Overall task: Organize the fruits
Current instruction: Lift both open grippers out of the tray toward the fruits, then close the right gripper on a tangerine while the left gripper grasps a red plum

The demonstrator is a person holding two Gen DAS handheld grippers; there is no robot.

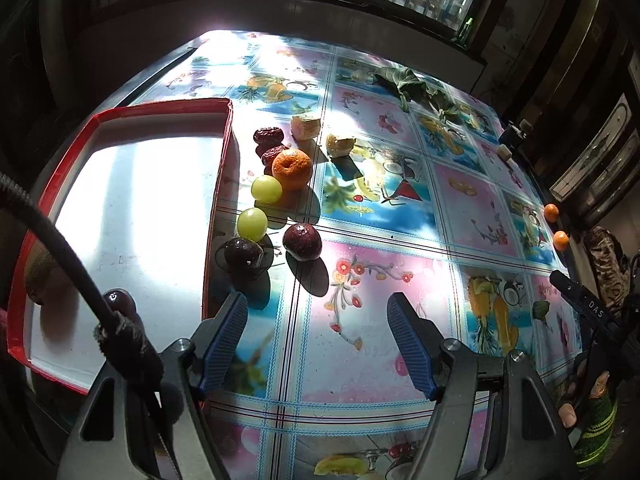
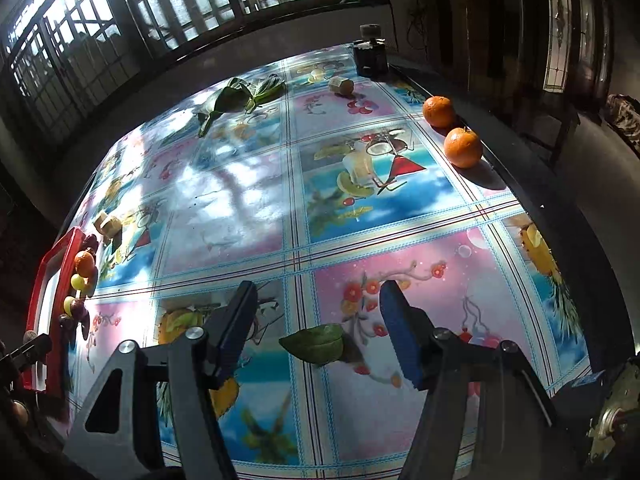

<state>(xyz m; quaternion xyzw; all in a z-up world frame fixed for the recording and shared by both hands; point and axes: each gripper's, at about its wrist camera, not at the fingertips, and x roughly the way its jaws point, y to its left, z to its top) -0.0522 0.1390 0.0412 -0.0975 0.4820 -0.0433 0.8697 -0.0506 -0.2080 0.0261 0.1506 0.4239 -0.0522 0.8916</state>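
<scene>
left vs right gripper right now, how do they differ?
The left gripper stands open above bare tablecloth, beside the red tray and its row of fruit; the right gripper has a green leaf lying on the cloth between its fingers. The left one's gap looks wider than the right one's. Both point down at the table and hold nothing.

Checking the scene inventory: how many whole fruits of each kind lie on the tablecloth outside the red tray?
Oranges: 3
Green grapes: 2
Dark plums: 2
Red dates: 2
Total: 9
</scene>
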